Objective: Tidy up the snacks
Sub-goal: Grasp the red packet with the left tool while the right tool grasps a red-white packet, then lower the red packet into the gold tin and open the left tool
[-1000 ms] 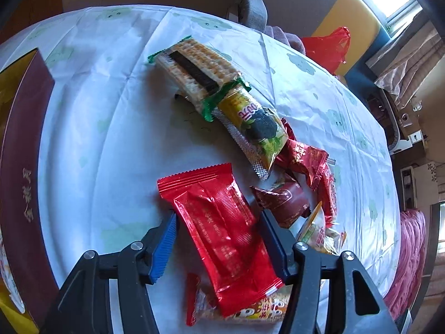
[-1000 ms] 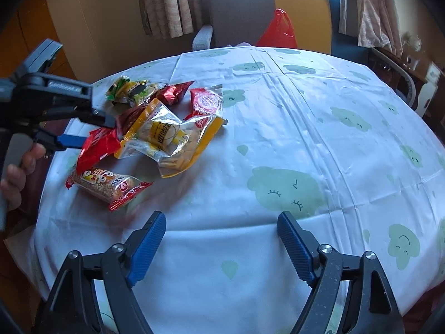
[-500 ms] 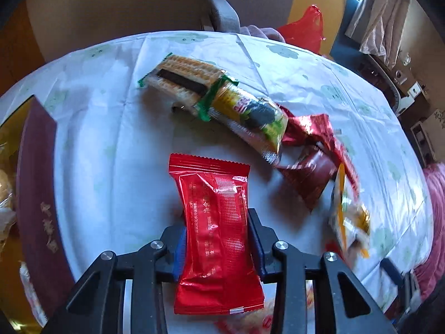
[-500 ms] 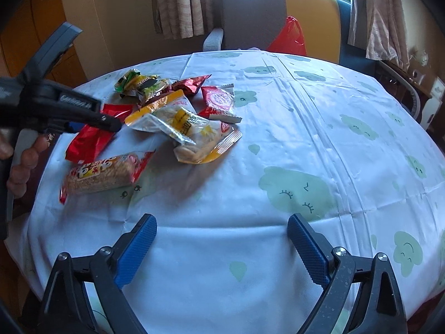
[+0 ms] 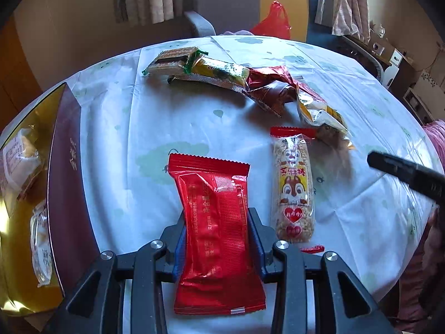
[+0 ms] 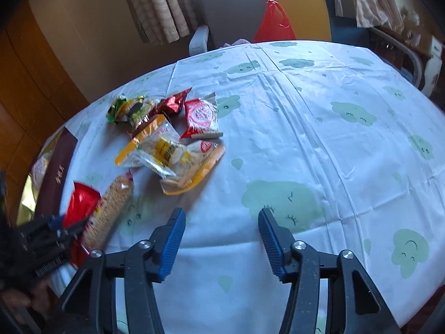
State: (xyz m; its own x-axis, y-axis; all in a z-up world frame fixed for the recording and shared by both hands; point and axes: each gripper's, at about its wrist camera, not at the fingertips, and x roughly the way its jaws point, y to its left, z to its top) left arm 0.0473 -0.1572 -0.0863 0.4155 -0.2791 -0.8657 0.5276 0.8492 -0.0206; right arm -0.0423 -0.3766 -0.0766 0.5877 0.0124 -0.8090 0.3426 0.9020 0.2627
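Note:
My left gripper (image 5: 217, 222) is shut on a red foil snack packet (image 5: 214, 208), held just above the white tablecloth (image 5: 139, 128); the packet sticks out past both fingers. A puffed-rice bar with a squirrel print (image 5: 293, 183) lies on the cloth right of it. In the right wrist view the same red packet (image 6: 80, 203) and rice bar (image 6: 111, 208) sit at the lower left, by the left gripper (image 6: 64, 228). My right gripper (image 6: 221, 217) hovers over bare cloth, its jaws closing with nothing between them. A loose pile of snacks (image 6: 172, 150) lies further back.
A maroon and gold box (image 5: 64, 167) holding wrapped snacks stands at the table's left edge. Green, yellow and dark red packets (image 5: 222, 72) lie in a row at the back. A grey chair (image 6: 230, 8) with a red plastic bag (image 6: 274, 22) stands behind the table.
The left jaws closed on the red packet and carried it sideways off the rice bar, the wrist rolling. The right jaws widened, then narrowed.

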